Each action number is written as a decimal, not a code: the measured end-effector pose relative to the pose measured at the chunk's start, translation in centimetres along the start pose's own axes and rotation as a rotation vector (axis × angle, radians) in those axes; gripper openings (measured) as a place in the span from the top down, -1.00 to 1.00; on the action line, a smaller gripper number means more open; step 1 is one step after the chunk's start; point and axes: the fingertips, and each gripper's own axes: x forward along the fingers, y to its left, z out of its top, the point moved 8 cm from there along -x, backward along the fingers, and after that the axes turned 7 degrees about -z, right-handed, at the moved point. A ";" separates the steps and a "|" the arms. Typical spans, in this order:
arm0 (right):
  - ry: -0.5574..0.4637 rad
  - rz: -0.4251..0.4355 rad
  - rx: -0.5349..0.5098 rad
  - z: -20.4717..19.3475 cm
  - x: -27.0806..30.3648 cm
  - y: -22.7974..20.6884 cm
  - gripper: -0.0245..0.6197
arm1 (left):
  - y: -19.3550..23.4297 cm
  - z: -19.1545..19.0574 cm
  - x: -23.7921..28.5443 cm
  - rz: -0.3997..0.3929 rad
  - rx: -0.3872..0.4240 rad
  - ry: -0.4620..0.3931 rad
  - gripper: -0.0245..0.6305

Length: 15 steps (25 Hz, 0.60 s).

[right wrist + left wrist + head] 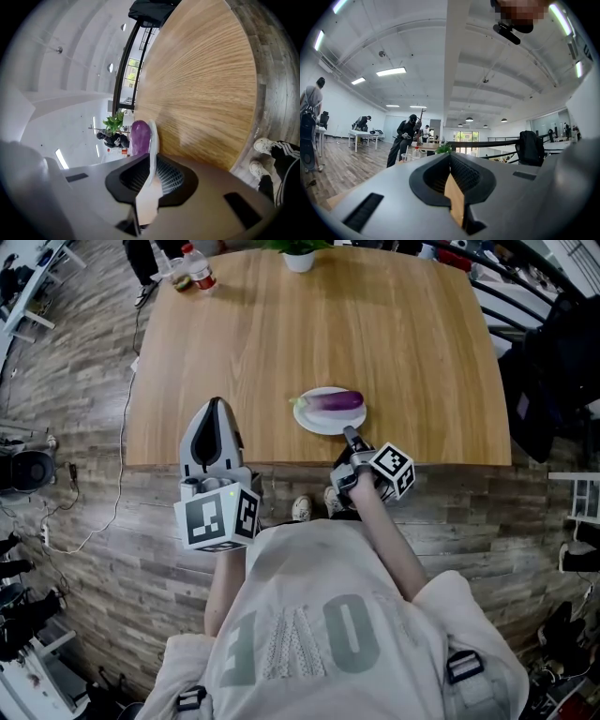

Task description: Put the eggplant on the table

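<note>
A purple eggplant [337, 400] lies on a white plate [317, 421] near the front edge of the wooden table [375, 334]. My right gripper [350, 434] reaches in from that edge, and its jaws are shut on the plate's near rim. In the right gripper view the plate's rim [152, 140] runs into the jaws of the right gripper [150, 159], with the eggplant [139, 136] just beyond. My left gripper [217, 405] hovers over the table's front edge to the left, apart from the plate. It is shut and holds nothing. The left gripper [450, 157] points level across the room.
At the table's far edge stand a bottle [199, 270], a cup [178, 279] and a potted plant [299, 257]. Dark chairs and bags [553, 371] crowd the right side. My shoes [302, 509] show under the front edge. Several people [404, 138] stand in the distance.
</note>
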 end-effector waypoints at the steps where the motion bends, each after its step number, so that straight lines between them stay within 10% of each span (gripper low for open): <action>1: 0.005 -0.010 -0.007 0.0 0.0 0.0 0.83 | -0.1 0.0 0.0 0.000 0.000 0.001 0.90; 15: 0.035 -0.098 -0.045 -0.3 -1.6 -0.2 0.47 | -0.3 -0.4 0.3 -0.007 -0.012 -0.004 0.90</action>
